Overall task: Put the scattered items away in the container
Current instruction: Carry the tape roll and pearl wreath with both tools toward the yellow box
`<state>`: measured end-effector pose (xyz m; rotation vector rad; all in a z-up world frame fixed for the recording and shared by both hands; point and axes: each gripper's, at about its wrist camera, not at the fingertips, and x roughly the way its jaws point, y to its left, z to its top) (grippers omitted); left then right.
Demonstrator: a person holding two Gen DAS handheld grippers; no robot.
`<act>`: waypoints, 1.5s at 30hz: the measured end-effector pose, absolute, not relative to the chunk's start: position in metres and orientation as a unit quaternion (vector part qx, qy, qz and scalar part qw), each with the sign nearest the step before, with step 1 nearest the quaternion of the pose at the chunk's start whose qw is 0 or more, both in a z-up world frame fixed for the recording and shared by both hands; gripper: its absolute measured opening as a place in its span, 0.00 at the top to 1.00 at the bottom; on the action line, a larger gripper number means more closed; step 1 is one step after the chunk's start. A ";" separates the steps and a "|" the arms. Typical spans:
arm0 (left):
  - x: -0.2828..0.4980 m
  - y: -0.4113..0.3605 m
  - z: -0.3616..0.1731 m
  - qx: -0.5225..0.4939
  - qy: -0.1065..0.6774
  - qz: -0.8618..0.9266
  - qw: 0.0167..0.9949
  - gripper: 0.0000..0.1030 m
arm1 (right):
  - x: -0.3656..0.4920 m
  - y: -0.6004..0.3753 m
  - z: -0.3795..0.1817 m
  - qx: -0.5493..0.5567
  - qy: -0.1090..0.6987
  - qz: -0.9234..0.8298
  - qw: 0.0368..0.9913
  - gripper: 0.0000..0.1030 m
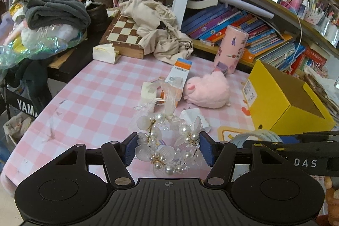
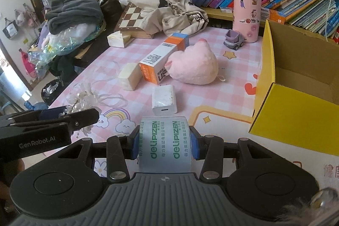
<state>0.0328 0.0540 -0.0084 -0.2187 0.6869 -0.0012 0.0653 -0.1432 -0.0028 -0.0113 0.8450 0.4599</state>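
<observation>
Over the pink bench [image 2: 222,86], each hand-held gripper pinches something, left [image 1: 167,148] the pearl flowers [image 1: 167,141], right [image 2: 165,142] the tape roll [image 2: 165,141]; both should go next into the yellow box [image 2: 296,111].

Yellow box [image 2: 296,103] cut off right

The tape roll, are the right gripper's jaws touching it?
Touching. The right wrist view shows the tape roll clamped in the right gripper, both blue pads pressed flat against its sides with no gap.
</observation>
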 end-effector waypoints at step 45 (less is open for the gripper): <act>-0.014 0.035 0.005 -0.092 0.330 -0.110 0.933 0.41 | -0.010 -0.181 0.011 0.027 0.380 0.129 0.916 0.59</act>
